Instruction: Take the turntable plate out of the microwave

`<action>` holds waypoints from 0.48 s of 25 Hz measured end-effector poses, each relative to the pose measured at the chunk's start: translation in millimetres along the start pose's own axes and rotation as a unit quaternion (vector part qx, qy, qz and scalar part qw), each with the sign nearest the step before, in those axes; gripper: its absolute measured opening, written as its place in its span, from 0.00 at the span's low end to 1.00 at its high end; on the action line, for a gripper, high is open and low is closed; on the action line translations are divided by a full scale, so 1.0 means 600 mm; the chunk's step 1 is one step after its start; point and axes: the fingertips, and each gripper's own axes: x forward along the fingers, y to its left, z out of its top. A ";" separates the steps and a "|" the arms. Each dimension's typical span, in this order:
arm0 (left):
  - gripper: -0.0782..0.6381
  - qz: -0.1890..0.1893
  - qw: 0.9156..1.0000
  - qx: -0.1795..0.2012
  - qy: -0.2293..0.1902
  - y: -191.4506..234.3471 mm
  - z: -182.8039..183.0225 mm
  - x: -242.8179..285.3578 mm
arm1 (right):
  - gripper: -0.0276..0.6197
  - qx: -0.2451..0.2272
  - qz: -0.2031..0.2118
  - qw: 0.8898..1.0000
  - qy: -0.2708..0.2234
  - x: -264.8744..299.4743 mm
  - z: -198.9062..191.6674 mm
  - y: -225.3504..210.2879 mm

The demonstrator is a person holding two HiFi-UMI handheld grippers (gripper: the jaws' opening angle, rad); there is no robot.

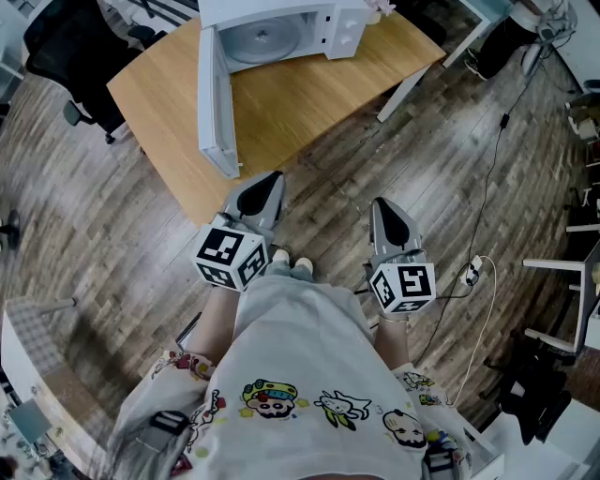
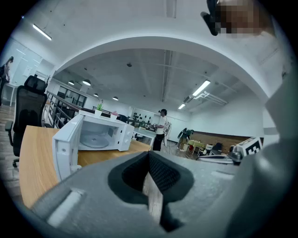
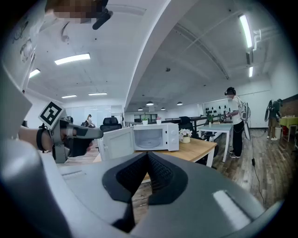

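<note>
Left claw [image 1: 271, 180] and right claw [image 1: 387, 208] pressed together, empty, short of microwave [image 1: 339, 30]; plate [image 1: 262, 39] may slip from thin pinch or clip door [image 1: 215, 105]

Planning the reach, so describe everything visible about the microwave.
The microwave is a white box standing upright on the wooden table, toward its far side. Its door is swung wide open at the left. Inside, a round pale plate lies flat on the cavity floor. Two knobs sit on the front's right side.

Wooden table [image 1: 309, 94], black office chair [image 1: 66, 42], plank floor [image 1: 94, 234]
</note>
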 end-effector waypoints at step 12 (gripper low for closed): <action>0.12 0.028 0.999 0.003 -0.020 -0.043 -0.016 -0.031 | 0.05 0.023 0.000 0.999 -0.033 -0.063 -0.006 -0.026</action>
